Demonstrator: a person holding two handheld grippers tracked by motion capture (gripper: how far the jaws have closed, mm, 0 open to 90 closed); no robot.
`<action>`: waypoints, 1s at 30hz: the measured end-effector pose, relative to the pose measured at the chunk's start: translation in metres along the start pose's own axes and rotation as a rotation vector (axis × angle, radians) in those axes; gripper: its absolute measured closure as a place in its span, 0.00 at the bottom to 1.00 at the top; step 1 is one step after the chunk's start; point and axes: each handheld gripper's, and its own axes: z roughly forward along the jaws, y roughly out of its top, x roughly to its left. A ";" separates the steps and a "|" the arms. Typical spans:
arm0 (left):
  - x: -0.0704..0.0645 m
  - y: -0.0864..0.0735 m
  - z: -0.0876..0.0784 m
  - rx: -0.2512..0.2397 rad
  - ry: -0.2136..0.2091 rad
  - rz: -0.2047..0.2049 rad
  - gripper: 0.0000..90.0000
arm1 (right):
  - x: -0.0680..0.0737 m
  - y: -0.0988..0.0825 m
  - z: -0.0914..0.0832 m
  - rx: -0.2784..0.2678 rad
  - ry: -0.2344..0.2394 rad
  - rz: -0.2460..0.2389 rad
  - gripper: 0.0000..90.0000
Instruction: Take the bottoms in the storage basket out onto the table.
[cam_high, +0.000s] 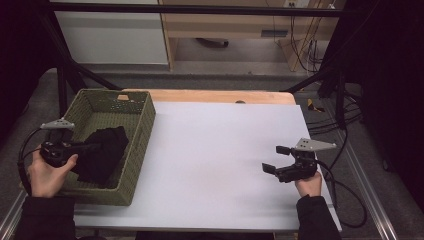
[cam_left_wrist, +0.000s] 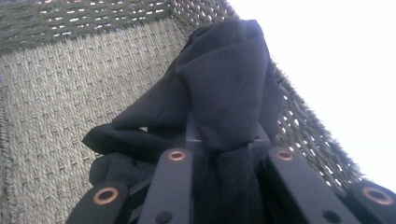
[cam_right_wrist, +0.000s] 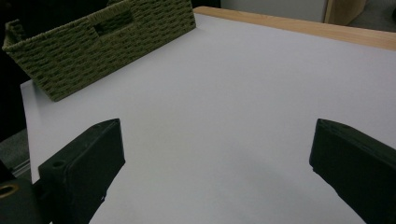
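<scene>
Cloth (cam_high: 102, 152) sitting inside basket (cam_high: 142, 120) at nine o'clock, left tongs (cam_left_wrist: 219, 154) clamping it, release pending; right tongs (cam_high: 275, 159) idling wide over bare surface (cam_high: 215, 150).

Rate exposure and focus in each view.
High view: dim, dark edges, cloth detail lost in the basket. Left gripper view: table area blown out white, cloth sharp. Right gripper view: even light, near jaws soft, basket clear.
</scene>
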 end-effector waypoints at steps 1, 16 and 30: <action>0.000 0.000 -0.001 -0.002 -0.002 0.001 0.87 | 0.000 0.000 0.000 0.001 -0.001 0.001 0.04; -0.004 0.003 -0.015 -0.036 -0.015 -0.001 0.87 | 0.000 -0.001 0.002 0.012 -0.003 -0.004 0.04; -0.012 0.007 -0.027 -0.065 -0.027 0.007 0.87 | 0.001 -0.001 0.002 0.013 -0.005 -0.003 0.04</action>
